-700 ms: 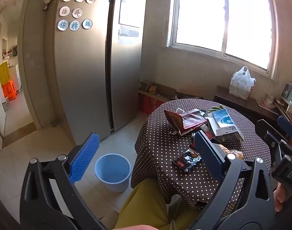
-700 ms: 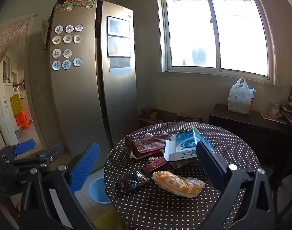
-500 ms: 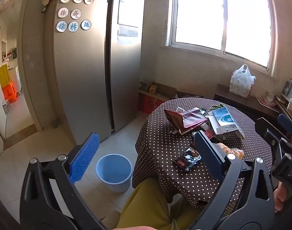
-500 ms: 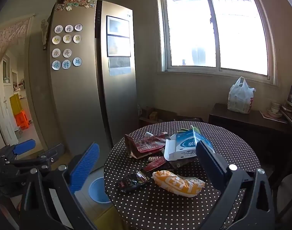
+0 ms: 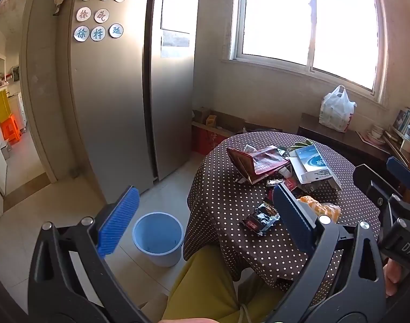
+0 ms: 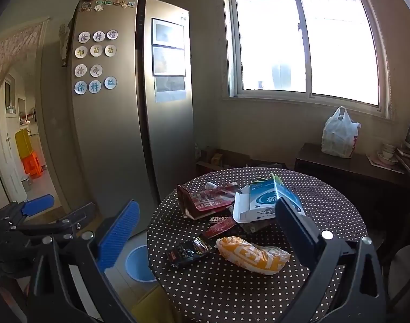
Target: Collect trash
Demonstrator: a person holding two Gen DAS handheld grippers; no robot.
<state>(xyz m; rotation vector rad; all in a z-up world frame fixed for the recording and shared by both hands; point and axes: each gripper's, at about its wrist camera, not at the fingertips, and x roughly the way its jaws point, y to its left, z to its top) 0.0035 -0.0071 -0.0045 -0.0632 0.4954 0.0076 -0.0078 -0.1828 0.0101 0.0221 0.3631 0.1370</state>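
Sunlit kitchen corner with a bright window (image 6: pixel 304 40) on the back wall and a tall steel refrigerator (image 6: pixel 129 113) to its left, its door dotted with round character magnets (image 6: pixel 96 62). Near the middle stands a round worktop (image 6: pixel 326 204) covered in a brown cloth with white polka dots. Trash lies piled on it: a torn red carton (image 6: pixel 207 197) toward the back left, a blue and white box (image 6: pixel 261 202) with its flap open just beside it, a small red wrapper (image 6: pixel 221 224) in front of those, a black foil wrapper (image 6: pixel 190 250) near the front edge, and an orange and white snack bag (image 6: pixel 252 254) just right of the black wrapper. On the tiled floor, to the left of the worktop and close to the refrigerator, sits a light blue plastic bin (image 5: pixel 158 238), upright, with nothing visible inside. Both tools hang in the air on the near side of the worktop. The left gripper (image 5: pixel 202 215) has its jaws spread wide, with nothing between them; seen from its camera, it looks out over the bin and the worktop's left edge. The right gripper (image 6: pixel 205 231) likewise has its jaws wide apart and holds nothing, framing the trash pile. Mustard yellow trousers (image 5: pixel 205 282) on the person's leg show below the left gripper. A white plastic bag (image 6: pixel 339 134) rests on a dark side cabinet (image 6: pixel 353 169) under the window.
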